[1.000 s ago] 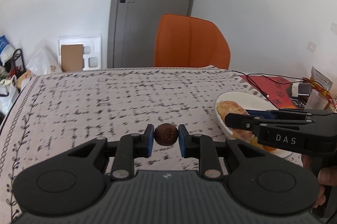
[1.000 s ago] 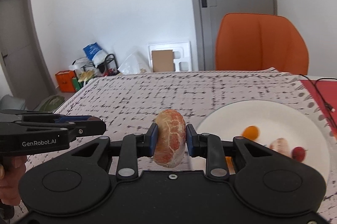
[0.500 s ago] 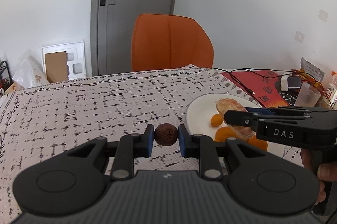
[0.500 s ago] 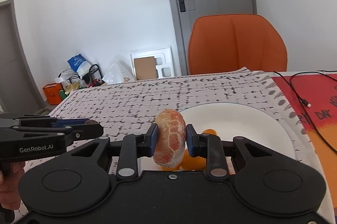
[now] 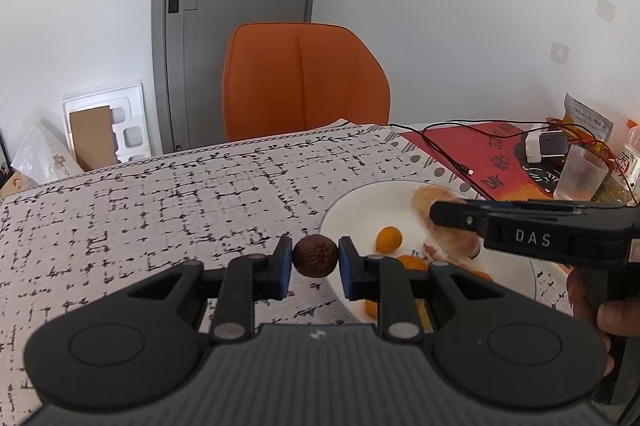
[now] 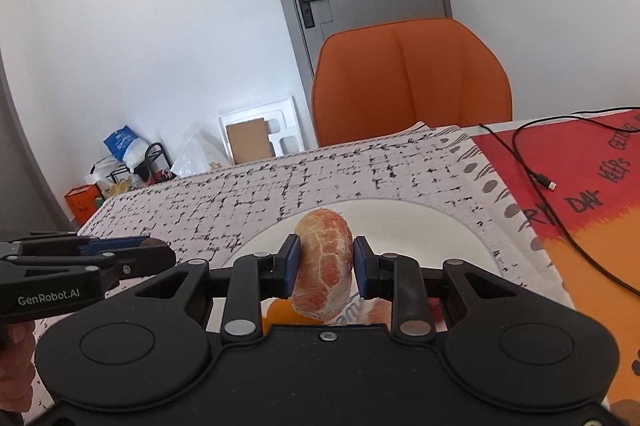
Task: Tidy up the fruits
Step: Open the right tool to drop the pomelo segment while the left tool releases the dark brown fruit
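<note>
Left gripper (image 5: pixel 315 261) clamps a wrinkly brown fruit (image 5: pixel 315 255), right gripper (image 6: pixel 323 263) pinches a peeled citrus segment (image 6: pixel 323 262) that half hides the plate (image 6: pixel 448 226) fruit.

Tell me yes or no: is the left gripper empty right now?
No, the left gripper has its jaws closed on a small, round, wrinkled brown fruit, held just beside the white plate.

From the left wrist view, bare worktop (image 5: pixel 168 210) lies open from 9 to 12 o'clock. At 2 o'clock the white plate (image 5: pixel 360 206) carries small oranges (image 5: pixel 389 239), and the right gripper (image 5: pixel 448 213) hangs across it.
</note>
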Demonstrator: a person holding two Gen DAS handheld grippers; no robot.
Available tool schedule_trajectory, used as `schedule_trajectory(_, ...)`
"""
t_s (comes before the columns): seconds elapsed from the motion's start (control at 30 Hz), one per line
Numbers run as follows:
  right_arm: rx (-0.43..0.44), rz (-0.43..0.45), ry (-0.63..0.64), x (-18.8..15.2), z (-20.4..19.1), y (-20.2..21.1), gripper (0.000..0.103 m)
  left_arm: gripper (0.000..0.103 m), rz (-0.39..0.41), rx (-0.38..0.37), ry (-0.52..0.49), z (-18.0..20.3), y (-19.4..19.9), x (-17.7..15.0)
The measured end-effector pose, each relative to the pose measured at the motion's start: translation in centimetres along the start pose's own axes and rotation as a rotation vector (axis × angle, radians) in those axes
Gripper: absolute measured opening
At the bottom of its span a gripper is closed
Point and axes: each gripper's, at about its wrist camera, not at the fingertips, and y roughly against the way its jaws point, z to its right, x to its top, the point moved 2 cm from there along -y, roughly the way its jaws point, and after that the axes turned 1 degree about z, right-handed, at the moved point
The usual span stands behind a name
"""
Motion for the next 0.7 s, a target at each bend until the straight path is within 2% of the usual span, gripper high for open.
schedule_trajectory(0.13, 0.014, 0.020, -0.014, 0.3, 0.4, 0.3, 0.042, 0.023, -0.006, -0.011, -0.012, 0.7, -0.8, 0.3)
schedule_trajectory(0.4, 0.008, 0.009, -0.045, -0.2, 1.1, 1.5, 0.043, 0.023, -0.010, -0.032, -0.026, 1.7, -1.8, 0.6)
schedule_trajectory(0.47, 0.007, 0.012, -0.048, -0.3, 1.2, 1.9, 0.047, 0.023, -0.009, -0.037, -0.028, 1.9, -1.8, 0.8)
schedule_trajectory(0.7, 0.002, 0.010, -0.054, -0.8, 1.4, 2.7, 0.054, 0.026, -0.005, -0.041, -0.024, 2.4, -1.5, 1.0)
